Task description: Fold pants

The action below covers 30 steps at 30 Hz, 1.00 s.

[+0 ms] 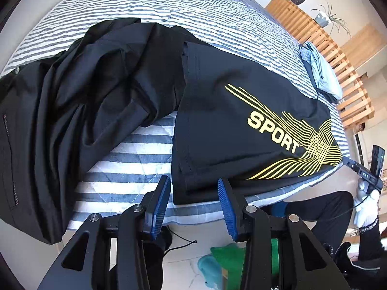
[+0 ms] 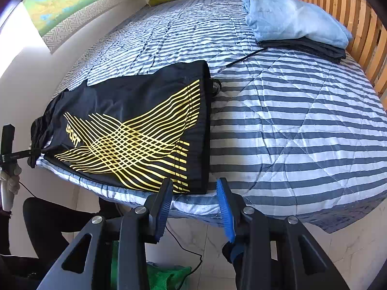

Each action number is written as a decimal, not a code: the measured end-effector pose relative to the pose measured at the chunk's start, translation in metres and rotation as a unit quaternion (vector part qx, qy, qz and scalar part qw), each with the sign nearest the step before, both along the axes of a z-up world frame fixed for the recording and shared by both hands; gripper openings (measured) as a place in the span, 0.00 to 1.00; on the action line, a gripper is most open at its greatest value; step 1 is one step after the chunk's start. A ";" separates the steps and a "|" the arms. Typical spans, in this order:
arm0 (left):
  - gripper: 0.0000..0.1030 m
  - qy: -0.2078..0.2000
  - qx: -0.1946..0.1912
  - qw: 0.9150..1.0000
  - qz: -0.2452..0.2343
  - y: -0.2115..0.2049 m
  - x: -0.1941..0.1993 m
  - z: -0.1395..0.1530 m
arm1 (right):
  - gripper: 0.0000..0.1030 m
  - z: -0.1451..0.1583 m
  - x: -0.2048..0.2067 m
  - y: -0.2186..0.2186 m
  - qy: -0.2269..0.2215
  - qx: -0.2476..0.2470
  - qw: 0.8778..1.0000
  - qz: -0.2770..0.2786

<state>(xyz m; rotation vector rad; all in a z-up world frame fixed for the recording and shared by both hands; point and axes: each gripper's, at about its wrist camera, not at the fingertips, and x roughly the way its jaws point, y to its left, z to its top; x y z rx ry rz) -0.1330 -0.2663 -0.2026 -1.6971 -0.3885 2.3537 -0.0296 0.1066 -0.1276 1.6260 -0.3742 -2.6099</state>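
One pair of black pants (image 1: 217, 120) on the bed (image 2: 290, 120); left gripper (image 1: 193, 193) and right gripper (image 2: 194, 193) both spread, empty.

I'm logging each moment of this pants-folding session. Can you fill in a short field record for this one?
surface: bed with striped quilt
garment: black pants with yellow SPORT print, lying near the bed's front edge
fold state: printed part lies flat; the rest is bunched and hangs off the edge
left gripper: open, over the flat part's near edge, holding nothing
right gripper: open, at the printed part's near corner, holding nothing
other items: folded light blue cloth on dark clothes, far corner by the wooden slats
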 end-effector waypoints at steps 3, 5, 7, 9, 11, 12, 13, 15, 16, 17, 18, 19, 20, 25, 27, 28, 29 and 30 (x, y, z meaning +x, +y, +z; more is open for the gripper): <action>0.42 0.003 0.011 1.000 0.002 -0.001 -0.003 -0.003 | 0.34 -0.001 -0.004 -0.004 0.003 -0.007 1.000 0.003; 0.36 0.008 0.017 1.000 0.004 -0.003 -0.005 -0.002 | 0.34 -0.005 -0.007 -0.005 0.002 -0.017 1.000 0.007; 0.24 0.005 0.029 1.000 0.005 -0.005 -0.006 -0.002 | 0.34 -0.006 -0.010 -0.009 0.001 -0.010 1.000 0.011; 0.24 0.005 0.028 1.000 0.008 -0.006 -0.006 -0.002 | 0.27 -0.007 -0.013 -0.012 0.001 -0.002 1.000 0.014; 0.29 0.006 0.034 0.999 0.013 -0.011 -0.002 -0.001 | 0.27 -0.007 -0.014 -0.010 -0.001 -0.006 1.000 0.014; 0.32 0.005 0.037 0.999 0.015 -0.014 0.001 -0.001 | 0.27 -0.007 -0.013 -0.009 0.000 -0.008 1.000 0.014; 0.39 0.006 0.040 0.999 0.016 -0.017 0.005 0.000 | 0.27 -0.006 -0.012 -0.009 -0.001 -0.009 1.000 0.013; 0.46 0.010 0.044 0.999 0.017 -0.019 0.011 0.001 | 0.28 -0.005 -0.010 -0.008 -0.001 -0.017 1.000 0.014; 0.46 0.011 0.048 0.999 0.013 -0.017 0.013 0.001 | 0.28 -0.005 -0.009 -0.008 -0.002 -0.020 1.000 0.015; 0.46 0.013 0.048 0.999 0.011 -0.015 0.013 0.001 | 0.28 -0.005 -0.009 -0.008 -0.002 -0.021 1.000 0.015; 0.46 0.016 0.044 0.999 0.009 -0.014 0.012 0.000 | 0.28 -0.005 -0.009 -0.009 -0.003 -0.019 1.000 0.016; 0.45 0.018 0.041 0.999 0.002 -0.009 0.010 -0.002 | 0.28 -0.006 -0.010 -0.010 -0.005 -0.016 1.000 0.017; 0.45 0.018 0.036 0.999 -0.006 -0.004 0.008 -0.004 | 0.28 -0.006 -0.011 -0.012 -0.006 -0.014 1.000 0.017; 0.01 0.023 0.000 0.999 -0.039 0.016 0.000 -0.001 | 0.26 -0.007 -0.015 -0.015 -0.008 -0.012 1.000 0.024; 0.01 0.025 -0.001 0.999 -0.040 0.013 -0.003 0.010 | 0.10 -0.006 -0.018 -0.018 -0.012 0.008 1.000 0.027; 0.01 0.026 -0.002 0.999 -0.038 0.010 -0.003 0.018 | 0.10 -0.003 -0.020 -0.018 -0.013 0.014 0.999 0.030; 0.01 0.030 -0.005 0.999 -0.034 0.005 -0.003 0.025 | 0.07 0.002 -0.021 -0.017 -0.011 0.019 0.999 0.035; 0.01 0.032 -0.001 0.999 -0.031 0.000 -0.002 0.031 | 0.06 0.007 -0.021 -0.016 -0.006 0.027 0.999 0.038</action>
